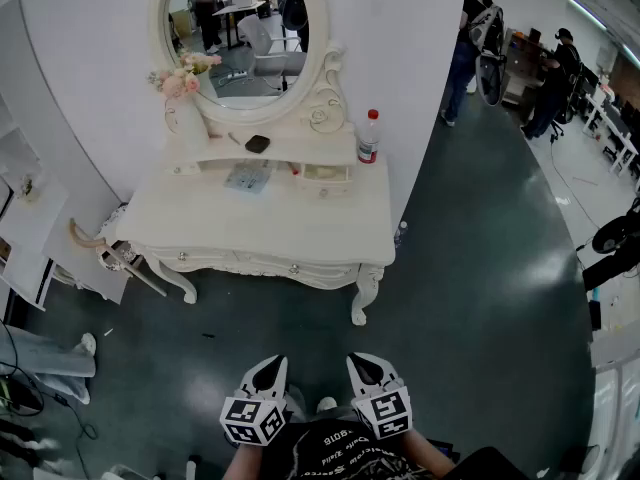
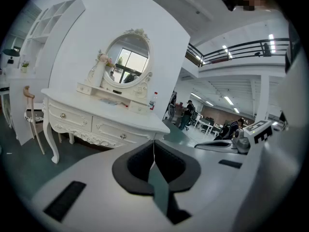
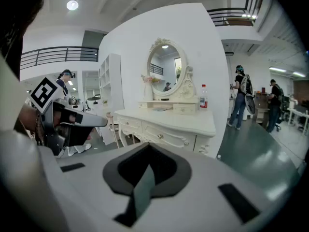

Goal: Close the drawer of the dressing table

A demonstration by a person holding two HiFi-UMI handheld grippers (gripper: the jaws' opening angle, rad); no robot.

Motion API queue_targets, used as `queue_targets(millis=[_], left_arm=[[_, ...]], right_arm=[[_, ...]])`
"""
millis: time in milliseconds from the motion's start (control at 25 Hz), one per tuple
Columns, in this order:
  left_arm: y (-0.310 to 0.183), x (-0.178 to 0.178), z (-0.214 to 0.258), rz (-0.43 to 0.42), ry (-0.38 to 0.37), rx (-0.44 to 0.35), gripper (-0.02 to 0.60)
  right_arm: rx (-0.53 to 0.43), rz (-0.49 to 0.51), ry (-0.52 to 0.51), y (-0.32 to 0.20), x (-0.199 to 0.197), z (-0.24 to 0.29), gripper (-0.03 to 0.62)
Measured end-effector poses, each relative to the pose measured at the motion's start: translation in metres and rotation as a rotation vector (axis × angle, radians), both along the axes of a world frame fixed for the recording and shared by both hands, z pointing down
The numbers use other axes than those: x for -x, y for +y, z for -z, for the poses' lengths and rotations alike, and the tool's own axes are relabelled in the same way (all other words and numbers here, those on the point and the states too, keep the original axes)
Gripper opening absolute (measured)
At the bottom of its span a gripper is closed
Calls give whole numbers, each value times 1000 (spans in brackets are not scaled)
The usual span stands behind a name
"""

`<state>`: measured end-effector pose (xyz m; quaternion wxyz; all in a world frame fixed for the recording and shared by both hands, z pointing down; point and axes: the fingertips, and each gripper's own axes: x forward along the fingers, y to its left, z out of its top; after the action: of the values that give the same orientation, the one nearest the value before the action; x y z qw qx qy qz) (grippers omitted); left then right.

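The cream dressing table point(image 1: 250, 230) stands against the white wall, a few steps ahead of me. Its two wide front drawers point(image 1: 292, 267) with round knobs look flush with the front. A small drawer point(image 1: 325, 175) under the right end of the mirror shelf seems to stand slightly forward; I cannot tell for sure. My left gripper point(image 1: 270, 371) and right gripper point(image 1: 364, 368) hover low over the floor, well short of the table. Both are shut and hold nothing. The left gripper view shows the drawers point(image 2: 118, 132) beyond my shut left gripper point(image 2: 153, 143); the right gripper view shows them point(image 3: 166, 137) beyond my right gripper point(image 3: 147, 145).
An oval mirror point(image 1: 245, 28), a vase of flowers point(image 1: 185, 98), a dark flat object point(image 1: 257, 144) and a red-capped bottle point(image 1: 368, 136) are on the table. A chair point(image 1: 110, 253) and white shelves point(image 1: 20, 198) stand to the left. People point(image 1: 475, 38) stand far right on the dark floor point(image 1: 470, 268).
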<state>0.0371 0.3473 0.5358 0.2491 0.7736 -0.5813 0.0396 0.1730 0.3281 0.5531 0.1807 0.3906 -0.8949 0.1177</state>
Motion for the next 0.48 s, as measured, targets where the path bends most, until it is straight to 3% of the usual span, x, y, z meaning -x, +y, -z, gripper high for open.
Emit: queue_targets(millis=[480], left_arm=[[-61, 22, 0, -41, -20, -32, 17]], right_arm=[[-19, -85, -19, -58, 17, 4, 11]])
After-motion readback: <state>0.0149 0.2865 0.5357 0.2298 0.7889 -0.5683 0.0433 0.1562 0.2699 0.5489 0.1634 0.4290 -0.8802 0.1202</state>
